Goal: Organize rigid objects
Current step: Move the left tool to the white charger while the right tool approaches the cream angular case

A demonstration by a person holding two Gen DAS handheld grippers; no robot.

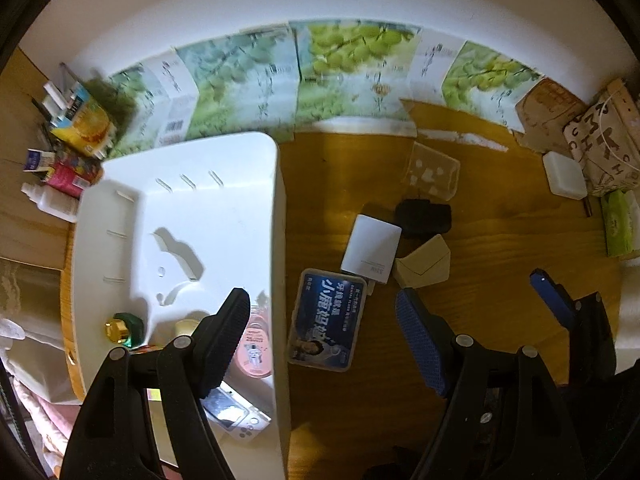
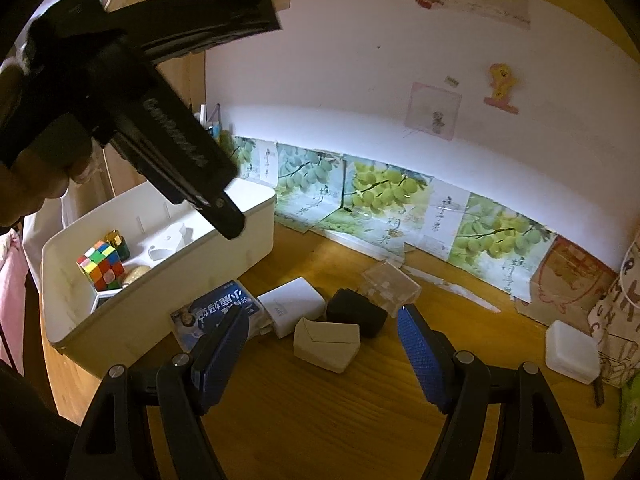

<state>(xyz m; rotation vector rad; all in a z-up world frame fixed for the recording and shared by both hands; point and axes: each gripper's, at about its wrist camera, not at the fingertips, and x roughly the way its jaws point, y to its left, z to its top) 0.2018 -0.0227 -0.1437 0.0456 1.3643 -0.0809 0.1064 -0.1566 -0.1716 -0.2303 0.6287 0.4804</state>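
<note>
A white bin (image 1: pixel 276 208) (image 2: pixel 256 240) stands on the wooden desk and holds a Rubik's cube (image 2: pixel 101 265), a gold-capped green bottle (image 1: pixel 125 329) (image 2: pixel 116 242), a pink round case (image 1: pixel 253 346) and a small handheld device (image 1: pixel 236 416). Beside the bin lie a blue-labelled box (image 1: pixel 326 320) (image 2: pixel 214 310), a white charger (image 1: pixel 372 248) (image 2: pixel 290 304), a beige box (image 1: pixel 422 264) (image 2: pixel 326 342), a black object (image 1: pixel 424 216) (image 2: pixel 356 314) and a clear case (image 1: pixel 432 174) (image 2: pixel 390 288). My left gripper (image 1: pixel 320 332) is open above the bin's right wall. My right gripper (image 2: pixel 324 354) is open and empty, above the desk before the beige box.
A white square box (image 1: pixel 564 174) (image 2: pixel 572 354) lies at the right by a patterned bag (image 2: pixel 616 320). Grape-print cartons (image 1: pixel 352 64) line the wall. Small bottles and packets (image 1: pixel 68 148) crowd the far left. Green tissue pack (image 1: pixel 618 222) sits at the right edge.
</note>
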